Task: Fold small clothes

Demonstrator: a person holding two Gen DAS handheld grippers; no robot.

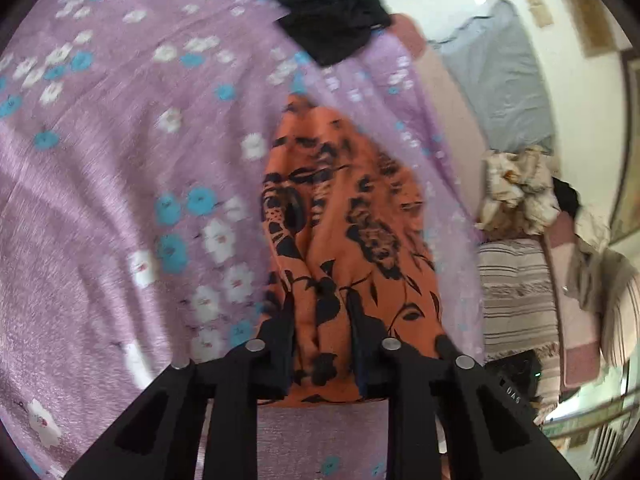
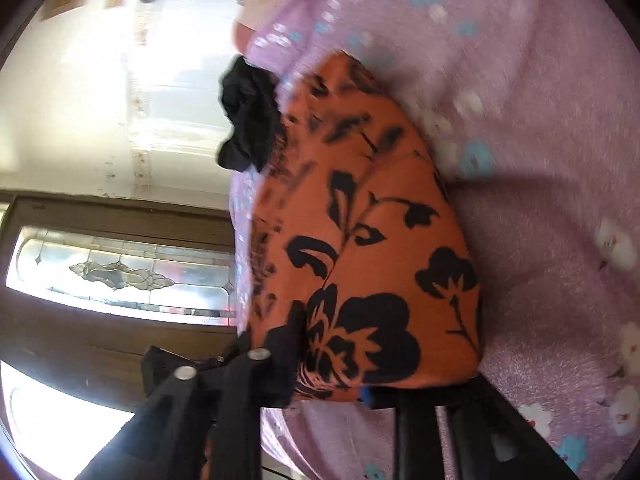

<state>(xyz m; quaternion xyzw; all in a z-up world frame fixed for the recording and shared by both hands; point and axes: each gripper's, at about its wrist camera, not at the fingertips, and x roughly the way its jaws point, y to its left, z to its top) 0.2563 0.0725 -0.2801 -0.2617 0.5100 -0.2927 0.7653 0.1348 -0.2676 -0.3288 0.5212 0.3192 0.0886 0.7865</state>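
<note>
An orange garment with black flower print (image 1: 340, 220) is held up over a lilac bedspread with white and blue flowers (image 1: 120, 160). My left gripper (image 1: 320, 320) is shut on the garment's near edge, cloth bunched between the two fingers. In the right wrist view the same orange garment (image 2: 380, 240) drapes over my right gripper (image 2: 328, 344), which is shut on its edge; the right finger is hidden under the cloth. A crumpled black garment (image 1: 328, 16) lies on the bed beyond, also seen in the right wrist view (image 2: 248, 116).
The bedspread (image 2: 540, 160) fills the right wrist view's right side. A grey cloth (image 1: 500, 80), a cream crumpled pile (image 1: 516, 188) and a striped blanket (image 1: 516, 296) lie at the right. A dark wooden door with leaded glass (image 2: 120, 272) stands at the left.
</note>
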